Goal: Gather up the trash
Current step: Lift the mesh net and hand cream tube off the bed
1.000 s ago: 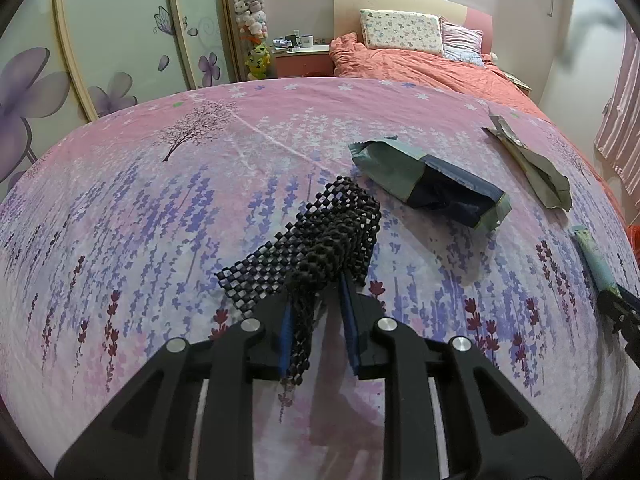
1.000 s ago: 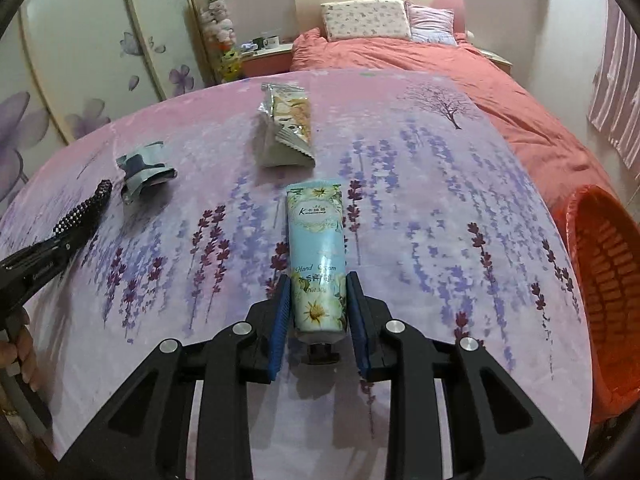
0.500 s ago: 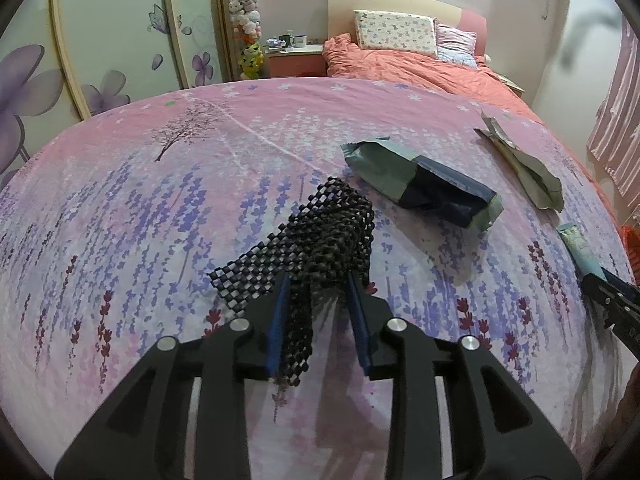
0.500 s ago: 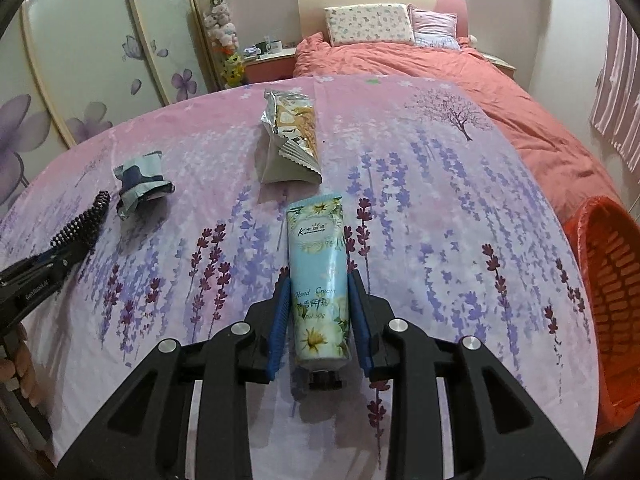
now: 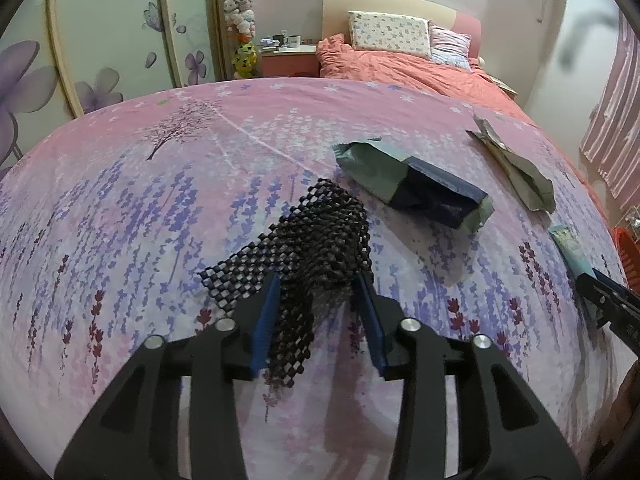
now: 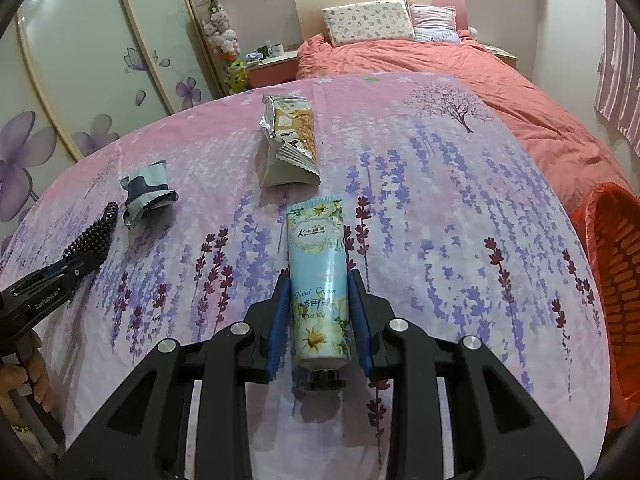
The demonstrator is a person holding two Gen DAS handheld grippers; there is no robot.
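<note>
My left gripper is shut on a black mesh mat, which bunches between the blue pads and hangs just above the floral sheet. My right gripper is shut on a light blue hand cream tube, cap toward me, held low over the sheet. A crumpled green and navy bag lies beyond the mat; it also shows in the right wrist view. A silver snack wrapper lies beyond the tube, and at the right in the left wrist view.
An orange basket stands at the right edge, below the sheet-covered surface. A bed with an orange quilt is behind. A nightstand and floral wardrobe doors line the back left.
Both grippers have lifted slightly and drawn back with their loads. The left jaws stand a little wider around the bunched mat than before.
</note>
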